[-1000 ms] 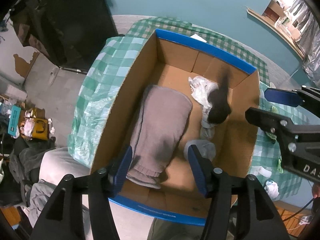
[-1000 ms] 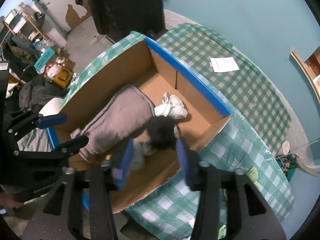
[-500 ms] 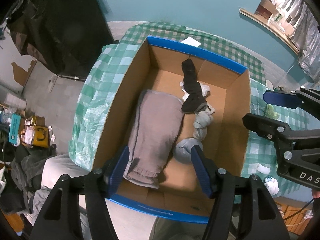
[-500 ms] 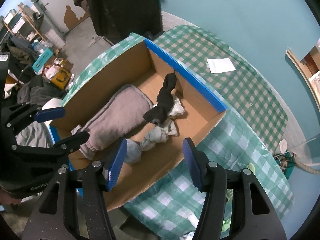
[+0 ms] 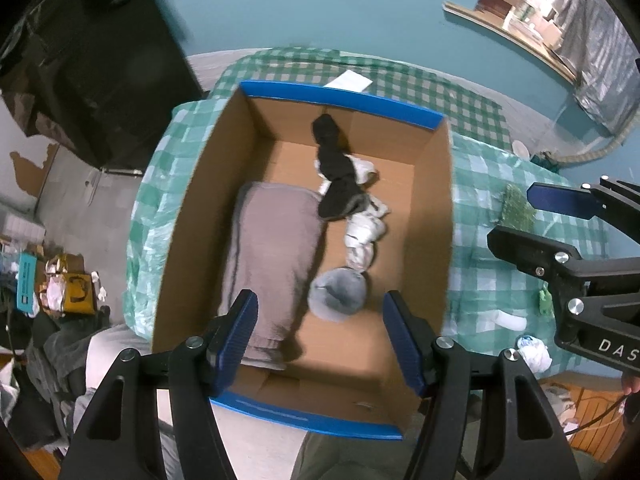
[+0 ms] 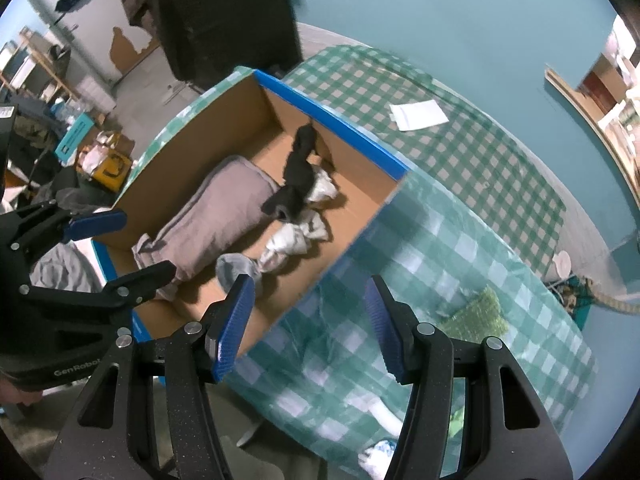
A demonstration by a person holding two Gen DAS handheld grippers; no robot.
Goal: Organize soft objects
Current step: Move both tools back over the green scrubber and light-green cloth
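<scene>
Black sock (image 5: 336,176) in cardboard box (image 5: 434,216); "DAS" on right hand-held gripper (image 5: 520,220).

Smooth teal-painted wall (image 5: 320,4) behind a counter draped in green-and-white checked plastic cloth (image 6: 472,184). Left of that counter: a large black cabinet (image 5: 92,48), grey tiled floor (image 5: 76,200), off-white wall with brown peeled patches (image 6: 120,8). Further left, a cluttered shelving rack (image 6: 28,68). Upper right of the counter, a brightly lit wood-framed opening (image 5: 532,12).

Black sock (image 5: 335,168) hides part of white socks (image 5: 366,232); box (image 5: 192,216) bottom corner behind left hand-held gripper (image 5: 320,332).
</scene>
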